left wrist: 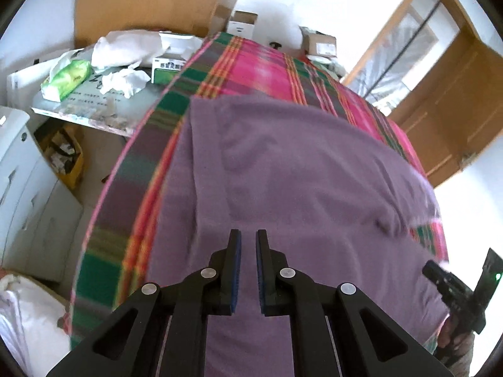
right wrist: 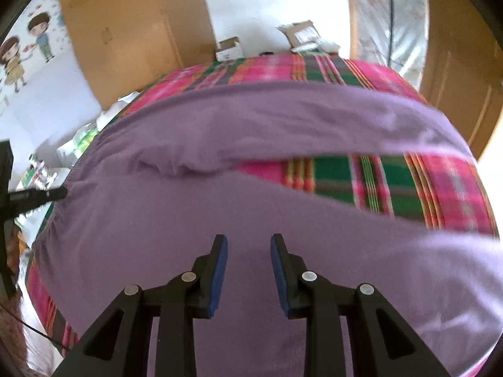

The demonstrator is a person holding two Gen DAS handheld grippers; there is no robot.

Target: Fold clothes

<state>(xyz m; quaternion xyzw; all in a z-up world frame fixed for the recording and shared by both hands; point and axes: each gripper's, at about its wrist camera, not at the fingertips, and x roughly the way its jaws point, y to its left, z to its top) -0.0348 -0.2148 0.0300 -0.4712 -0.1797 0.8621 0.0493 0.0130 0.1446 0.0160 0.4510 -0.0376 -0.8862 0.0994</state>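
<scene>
A purple garment lies spread on a plaid bed sheet. In the right wrist view the purple garment shows a gathered waistband at the left and two legs splitting to the right, with plaid sheet between them. My left gripper hovers over the cloth with its jaws nearly together and nothing between them; its tip shows near the waistband. My right gripper is open above the near leg, holding nothing, and appears at the edge of the left wrist view.
A cluttered side table with a green tissue pack stands left of the bed. A white cabinet is below it. Cardboard boxes sit beyond the bed's far end. A wooden door is at the right.
</scene>
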